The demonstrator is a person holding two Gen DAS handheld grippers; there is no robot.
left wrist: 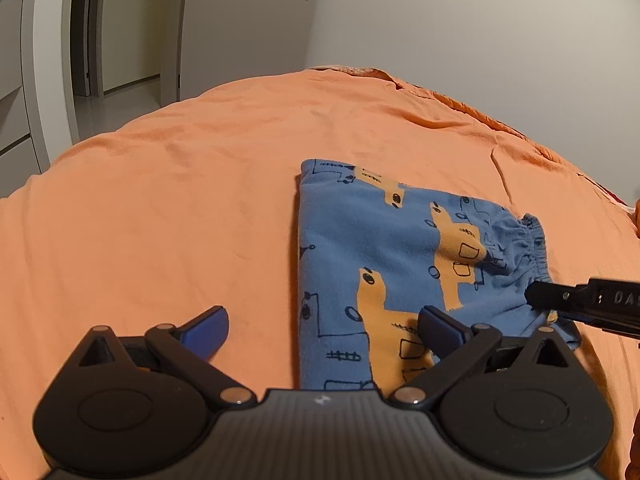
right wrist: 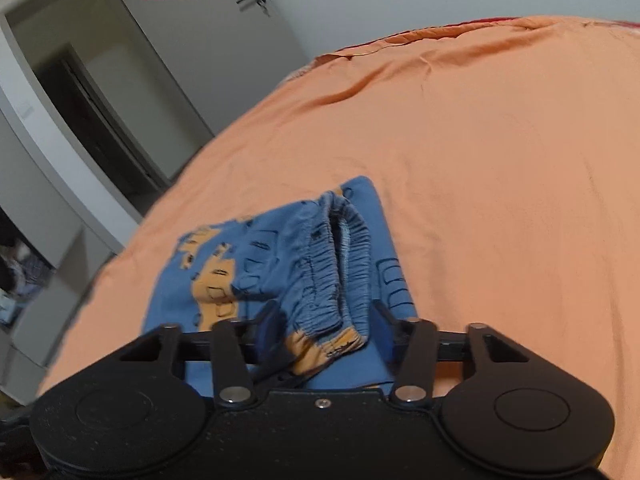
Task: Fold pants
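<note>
Blue pants (left wrist: pixel 360 248) with orange animal prints lie folded on the orange bedsheet (left wrist: pixel 180 200). Their gathered elastic waistband (left wrist: pixel 524 240) is at the right end. My left gripper (left wrist: pixel 324 330) hovers open over the near left edge of the pants, one blue pad above the sheet and the other above the cloth. In the right wrist view the waistband (right wrist: pixel 344 264) stands bunched up between the two pads of my right gripper (right wrist: pixel 326 330), which pinch its near corner. That gripper's black fingers (left wrist: pixel 580 304) reach in from the right in the left wrist view.
The orange sheet (right wrist: pixel 500 160) spreads wide around the pants, with wrinkles toward the far edge. Beyond the bed are a white wall, a white door (left wrist: pixel 248 20) with a black handle, and an open doorway (right wrist: pixel 100 128) on the left.
</note>
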